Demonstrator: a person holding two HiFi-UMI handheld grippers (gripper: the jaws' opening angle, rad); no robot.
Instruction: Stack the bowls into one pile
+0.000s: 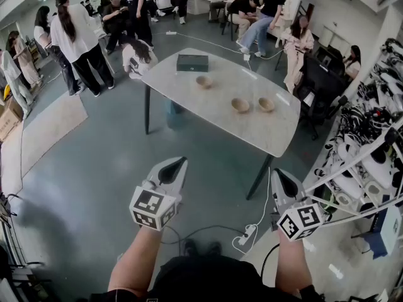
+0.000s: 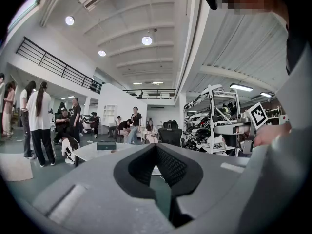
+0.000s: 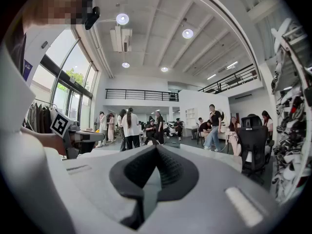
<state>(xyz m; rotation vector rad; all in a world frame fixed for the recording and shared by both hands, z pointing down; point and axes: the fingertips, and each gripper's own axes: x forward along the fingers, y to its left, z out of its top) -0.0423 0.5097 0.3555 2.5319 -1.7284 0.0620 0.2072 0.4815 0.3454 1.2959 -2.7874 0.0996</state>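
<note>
The trouble begins at my own tips. If I arrive with the left tongs [image 1: 176, 166] and right tongs [image 1: 280, 178] pressed together as they are, I judge I would only shove a bowl across the smooth top instead of taking its rim. Both pairs are fully closed, pads meeting, with nothing between them and nothing touched. They point level over bare floor in front of me.

Just past the right tongs a power strip [image 1: 247, 236] and its cable lie on the floor. I could catch a foot there walking up.

The table [image 1: 182, 99] stands well ahead, out of reach. Three bowls sit on it, none stacked. The far bowl [image 1: 204, 81] is near a dark box [image 1: 192, 62]. The mid bowl [image 1: 240, 105] and right bowl [image 1: 266, 104] sit just beside each other toward the right end. A clumsy nudge there could knock one into the other or slide it toward the edge.

People stand and sit beyond the table, so a dropped bowl might roll among them.
</note>
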